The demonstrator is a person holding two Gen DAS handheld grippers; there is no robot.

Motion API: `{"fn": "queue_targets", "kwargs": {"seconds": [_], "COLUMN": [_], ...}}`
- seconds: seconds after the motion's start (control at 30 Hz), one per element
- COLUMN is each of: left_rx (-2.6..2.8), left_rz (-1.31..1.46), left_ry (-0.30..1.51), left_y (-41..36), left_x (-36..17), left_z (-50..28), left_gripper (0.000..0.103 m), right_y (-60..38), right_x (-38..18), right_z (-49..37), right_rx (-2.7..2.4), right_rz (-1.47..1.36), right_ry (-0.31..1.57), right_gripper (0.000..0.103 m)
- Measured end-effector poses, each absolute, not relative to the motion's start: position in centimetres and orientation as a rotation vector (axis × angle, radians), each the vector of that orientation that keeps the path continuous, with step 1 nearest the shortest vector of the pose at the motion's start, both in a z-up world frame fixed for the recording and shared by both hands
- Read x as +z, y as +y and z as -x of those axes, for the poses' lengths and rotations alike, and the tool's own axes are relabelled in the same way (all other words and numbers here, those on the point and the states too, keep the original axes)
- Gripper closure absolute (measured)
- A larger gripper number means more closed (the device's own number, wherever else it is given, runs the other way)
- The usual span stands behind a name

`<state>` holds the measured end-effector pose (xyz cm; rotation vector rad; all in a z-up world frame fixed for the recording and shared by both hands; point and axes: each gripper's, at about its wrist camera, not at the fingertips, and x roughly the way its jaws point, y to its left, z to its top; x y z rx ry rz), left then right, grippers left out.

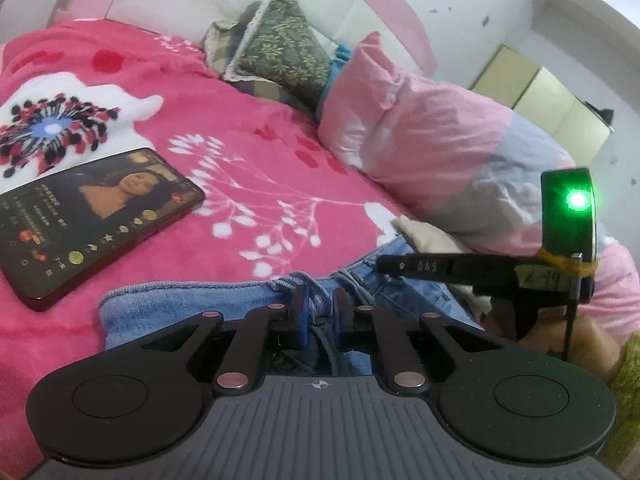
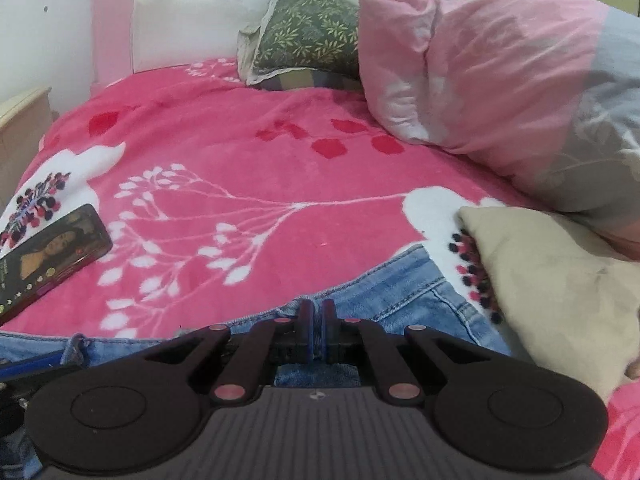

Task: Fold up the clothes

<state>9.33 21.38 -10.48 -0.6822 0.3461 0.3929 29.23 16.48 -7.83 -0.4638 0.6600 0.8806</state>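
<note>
Both grippers, left gripper (image 1: pixel 319 304) and right gripper (image 2: pixel 318 318), were each pinched tight on the denim of the jeans (image 2: pixel 400 292) at the near edge of the pink blanket (image 2: pixel 240 152), seemingly holding an edge for a fold, a phone (image 1: pixel 100 216) lying far left.

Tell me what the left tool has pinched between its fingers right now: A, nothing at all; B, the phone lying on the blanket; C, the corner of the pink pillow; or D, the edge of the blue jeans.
D. In the left wrist view the left tool has bunched blue denim of the jeans squeezed between its nearly closed fingers, while the phone lies apart on the pink blanket and the pink pillow sits further back.
</note>
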Motion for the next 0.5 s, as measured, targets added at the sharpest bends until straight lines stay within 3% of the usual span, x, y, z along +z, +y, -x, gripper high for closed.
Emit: {"fn": "queue_targets", "kwargs": {"seconds": [0.23,0.37,0.5], "left_rx": [0.414,0.409,0.374], "left_rz": [0.645,0.657,0.689], "left_ry": [0.395,0.393,0.417], "left_y": [21.1,21.2,21.4], "left_x": [-10.8,-10.6,-10.1], "left_z": [-9.9,-9.6,-9.2], "left_gripper": [0.089,0.086,0.072], "right_y": [16.6,15.6,10.8], "right_x": [-8.3,-7.5,-3.1], "right_z": [-29.7,-30.0,-29.9], "right_rx": [0.861,0.842,0.778], "right_rz": [0.424,0.359,0.197], "right_ry": [0.709,0.752,0.743], "right_gripper": [0.098,0.089,0.084]}}
